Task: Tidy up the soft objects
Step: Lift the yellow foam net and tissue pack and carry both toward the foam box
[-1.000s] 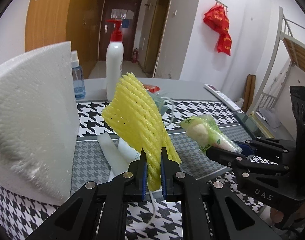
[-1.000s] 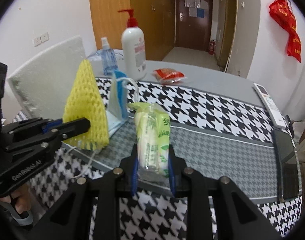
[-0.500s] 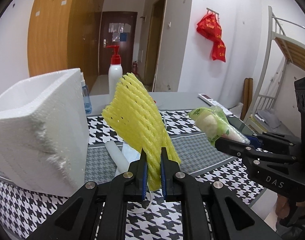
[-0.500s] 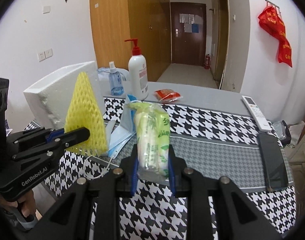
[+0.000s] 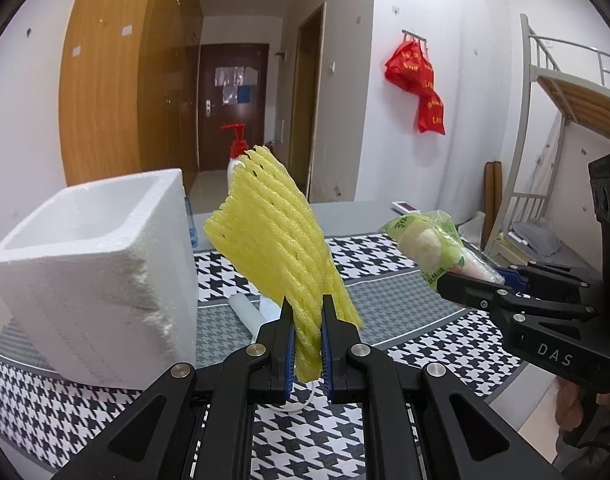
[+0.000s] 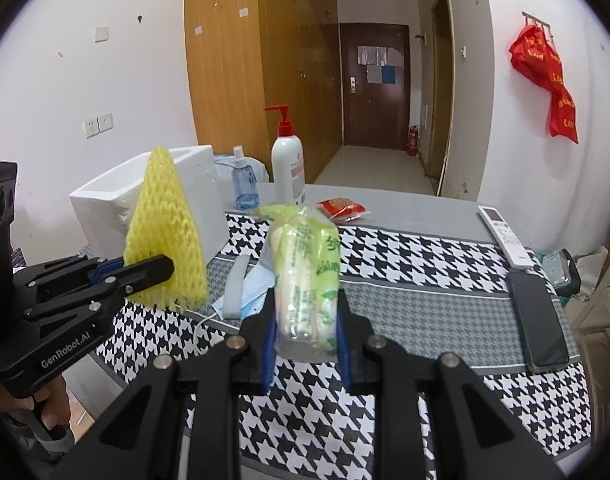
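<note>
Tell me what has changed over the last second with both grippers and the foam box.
Both grippers have risen and pulled back from the table: the white foam box now sits lower in view, with its open top showing. Nothing was taken or let go. The left gripper stays shut on the yellow foam net, the right gripper on the green plastic packet. The face mask and bottles have not moved.

We have lifted both grippers higher above the surface (image 6: pixel 425 304) and drawn back; the foam box (image 5: pixel 93 280) now shows its open top.
</note>
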Demonstrator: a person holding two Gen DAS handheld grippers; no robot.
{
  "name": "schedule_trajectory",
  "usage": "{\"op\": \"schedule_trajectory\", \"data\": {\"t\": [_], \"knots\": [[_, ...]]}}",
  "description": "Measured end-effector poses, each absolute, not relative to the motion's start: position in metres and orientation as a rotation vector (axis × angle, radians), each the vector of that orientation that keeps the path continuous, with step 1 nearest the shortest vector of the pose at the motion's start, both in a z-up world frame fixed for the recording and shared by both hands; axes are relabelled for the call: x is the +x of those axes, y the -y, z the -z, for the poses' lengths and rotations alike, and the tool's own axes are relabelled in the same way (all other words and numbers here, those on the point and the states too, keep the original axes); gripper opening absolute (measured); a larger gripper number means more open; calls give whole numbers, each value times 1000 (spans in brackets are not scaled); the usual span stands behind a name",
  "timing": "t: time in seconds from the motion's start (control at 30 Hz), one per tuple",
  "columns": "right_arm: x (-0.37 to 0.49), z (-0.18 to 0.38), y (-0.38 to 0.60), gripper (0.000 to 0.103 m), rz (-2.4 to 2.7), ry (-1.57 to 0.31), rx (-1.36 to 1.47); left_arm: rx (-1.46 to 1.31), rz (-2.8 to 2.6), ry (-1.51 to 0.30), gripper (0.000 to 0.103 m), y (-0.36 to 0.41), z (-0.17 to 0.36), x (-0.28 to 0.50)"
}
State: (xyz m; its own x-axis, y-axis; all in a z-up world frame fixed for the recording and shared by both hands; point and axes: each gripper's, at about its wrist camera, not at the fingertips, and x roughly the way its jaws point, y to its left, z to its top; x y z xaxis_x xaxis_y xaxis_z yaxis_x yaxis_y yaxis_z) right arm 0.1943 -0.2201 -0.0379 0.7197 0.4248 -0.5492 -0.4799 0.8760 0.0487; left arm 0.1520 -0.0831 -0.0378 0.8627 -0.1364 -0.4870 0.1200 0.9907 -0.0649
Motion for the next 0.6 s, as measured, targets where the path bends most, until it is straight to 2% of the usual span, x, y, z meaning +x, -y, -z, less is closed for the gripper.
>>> {"op": "schedule_trajectory", "data": {"t": [0.6], "knots": [[167, 23, 201, 29, -511, -498, -81, 5, 127, -430, 12, 51, 21, 113]]}}
